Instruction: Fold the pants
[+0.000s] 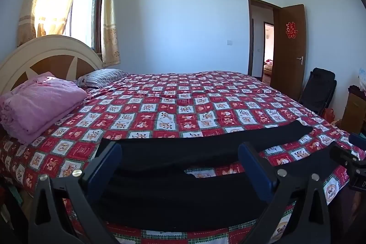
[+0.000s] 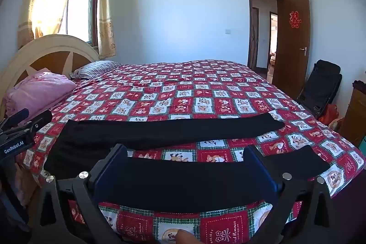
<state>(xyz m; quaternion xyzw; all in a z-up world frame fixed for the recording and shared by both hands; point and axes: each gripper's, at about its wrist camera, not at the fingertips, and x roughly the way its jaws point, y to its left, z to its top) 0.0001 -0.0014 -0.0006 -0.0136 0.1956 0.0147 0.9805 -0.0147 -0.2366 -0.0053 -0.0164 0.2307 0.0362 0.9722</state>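
At the near edge of the bed: both grippers hang over the black pants, tilted a little downward.
Left gripper point(image 1: 179, 159): jaws spread wide with nothing clamped; its blue fingers point(image 1: 255, 166) frame the waist end of the pants.
Right gripper point(image 2: 184, 162): jaws likewise wide apart and empty; the near leg crosses the gap between its fingers, whether touching them I cannot tell.
Black pants point(image 2: 160, 132): spread flat along the near side of the bed, waist to the left, the two legs running right and splayed apart with a strip of bedspread showing between them.
Bedspread point(image 1: 187, 104): red and white patchwork squares with cartoon prints, covering the whole bed.
Fingertip point(image 2: 184, 237): a person's, at the bottom edge of the right wrist view.
Pink blanket point(image 1: 39, 104): folded, near the headboard, well apart from the pants.
Striped pillow point(image 1: 103, 77): beyond the blanket.
Headboard point(image 1: 45, 54): cream and brown, curved.
Black folding chair point(image 1: 318, 90): past the far right corner of the bed.
Brown door point(image 1: 289, 49): open, with a red paper cutting on it.
Window point(image 1: 84, 4): behind yellow curtains, sunlit.
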